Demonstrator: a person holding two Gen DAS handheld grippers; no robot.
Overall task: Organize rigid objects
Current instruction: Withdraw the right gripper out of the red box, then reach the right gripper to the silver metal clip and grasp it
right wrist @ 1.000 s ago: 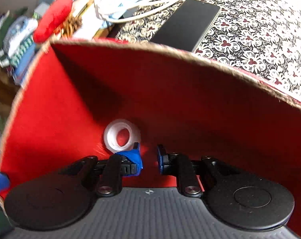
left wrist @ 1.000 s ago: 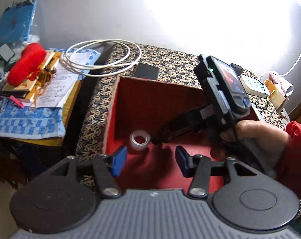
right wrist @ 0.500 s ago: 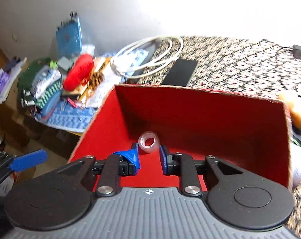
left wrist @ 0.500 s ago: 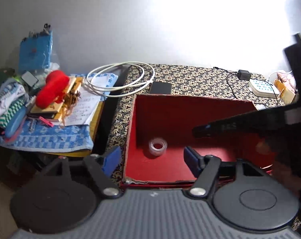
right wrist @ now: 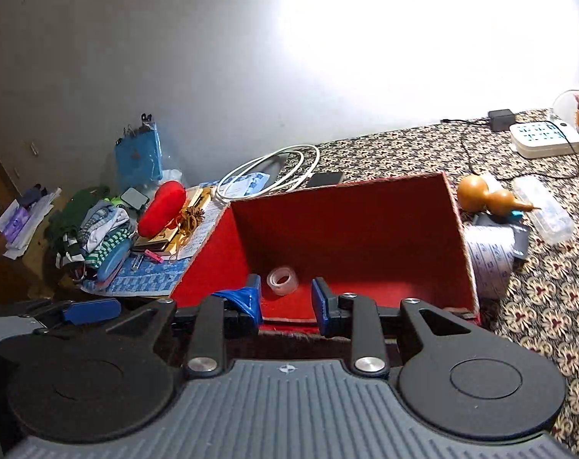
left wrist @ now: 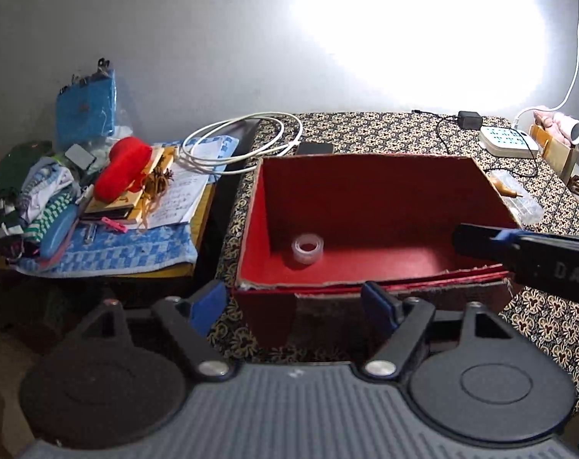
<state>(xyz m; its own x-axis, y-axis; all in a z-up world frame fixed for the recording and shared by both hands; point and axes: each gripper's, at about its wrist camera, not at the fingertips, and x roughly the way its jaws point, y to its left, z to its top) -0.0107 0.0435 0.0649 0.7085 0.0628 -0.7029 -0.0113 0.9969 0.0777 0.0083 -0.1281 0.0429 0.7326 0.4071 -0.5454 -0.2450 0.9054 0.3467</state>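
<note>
A red-lined open box (left wrist: 366, 199) (right wrist: 350, 222) stands on the patterned tablecloth. A clear tape roll (left wrist: 307, 248) (right wrist: 282, 280) lies on the box floor near its left wall. My left gripper (left wrist: 293, 306) hangs in front of the box's near wall, its jaws opening with nothing between the blue pads. My right gripper (right wrist: 285, 302) hovers over the box's near rim, open, with the roll lying free beyond its tips. It enters the left wrist view as a dark bar (left wrist: 519, 252) across the box's right corner. The left gripper's blue fingertip (right wrist: 90, 311) shows in the right wrist view.
Right of the box lie a brown gourd (right wrist: 484, 197), a clear plastic case (right wrist: 545, 210) and a white printed roll (right wrist: 488, 256). Behind it are a dark phone (right wrist: 325, 179), a coiled white cable (right wrist: 270, 172) and a white keypad device (right wrist: 543, 137). A cluttered side table (left wrist: 98, 252) stands left.
Both grippers have drawn back and up out of the box, so the whole box now shows. The left jaws have widened. The tape roll stays on the box floor.
</note>
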